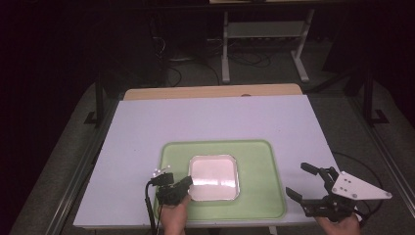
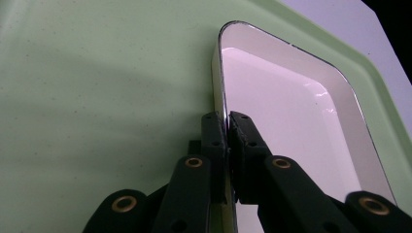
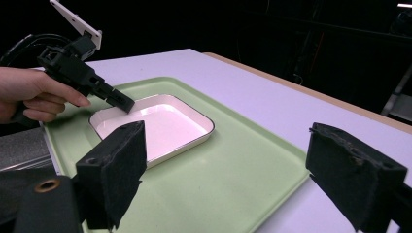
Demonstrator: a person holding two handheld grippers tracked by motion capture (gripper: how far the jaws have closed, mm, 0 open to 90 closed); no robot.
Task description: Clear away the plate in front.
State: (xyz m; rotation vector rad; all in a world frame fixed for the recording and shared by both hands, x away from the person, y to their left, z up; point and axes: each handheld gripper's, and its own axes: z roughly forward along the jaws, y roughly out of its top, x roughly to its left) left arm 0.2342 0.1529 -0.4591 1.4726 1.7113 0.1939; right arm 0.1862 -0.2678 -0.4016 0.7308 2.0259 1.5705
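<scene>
Pinched between my left gripper's [image 2: 227, 127] jaws is the near rim of the white dish [image 1: 214, 177], sitting low-centre on the green tray [image 1: 264, 161]. Right gripper [image 1: 309, 185] waits lower right, jaws wide, holding nothing. Such a thin rim could slip out if I tilt it. Dish's long axis looks near-to-far, though it's almost square.

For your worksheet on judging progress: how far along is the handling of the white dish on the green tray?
Done: the left tongs have closed on the near rim of the white dish. In hand: that grip, with the dish sitting flat on the green tray, not yet lifted. Left: any lift or move of the dish. The right tongs hang open beside the tray, holding nothing.
</scene>
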